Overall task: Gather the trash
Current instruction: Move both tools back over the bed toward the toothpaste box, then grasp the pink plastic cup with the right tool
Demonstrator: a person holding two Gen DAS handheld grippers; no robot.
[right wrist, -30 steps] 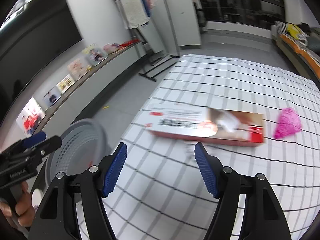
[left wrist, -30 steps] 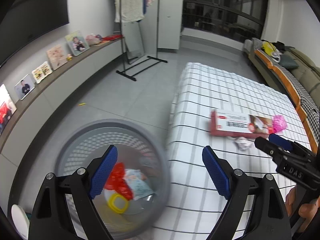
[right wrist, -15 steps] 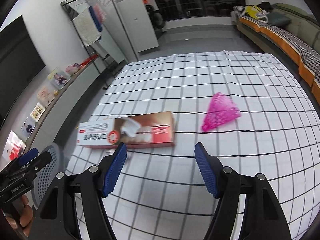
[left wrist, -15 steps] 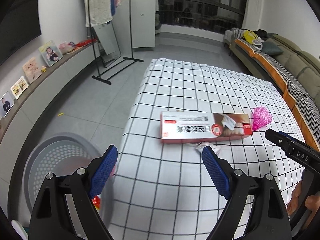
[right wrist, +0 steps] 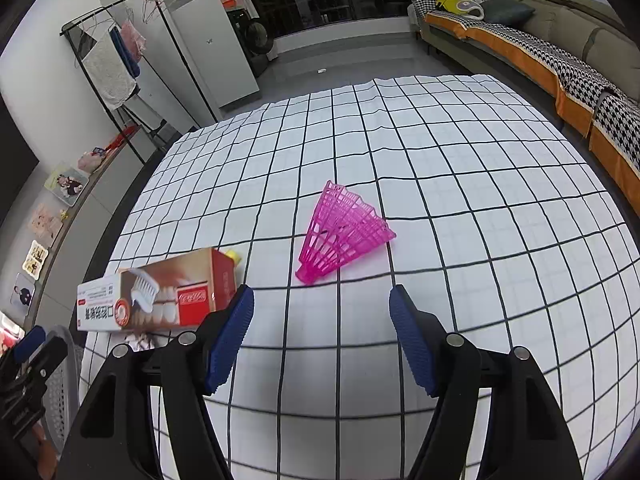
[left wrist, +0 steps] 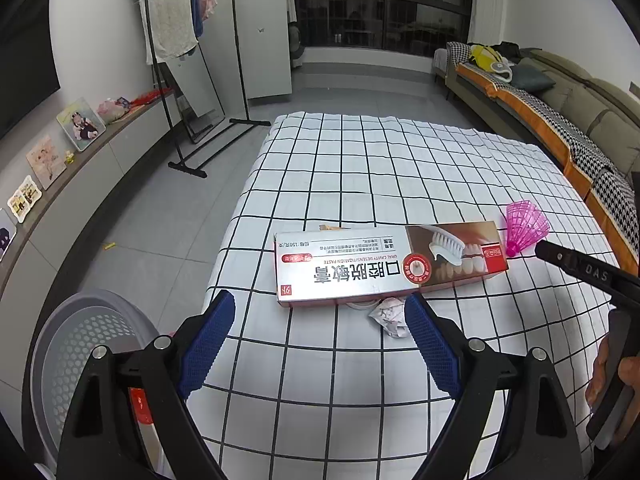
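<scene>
Both hand-held grippers over the checked counter, trash not yet picked up.

The left hand-held gripper [left wrist: 316, 322] hangs with fingers apart and empty, just short of the toothpaste box [left wrist: 390, 262]. A crumpled paper scrap [left wrist: 389, 316] touches the box's near edge, and the pink shuttlecock [right wrist: 342, 240] lies just beyond the box's right end, ahead of the spread, empty right hand-held gripper [right wrist: 322, 330]. Closing on the scrap could catch the box and shove it. The grey basket [left wrist: 76, 344], left of the box, is probably on the floor. A second ago the left camera looked into that basket; now it faces the box.
</scene>
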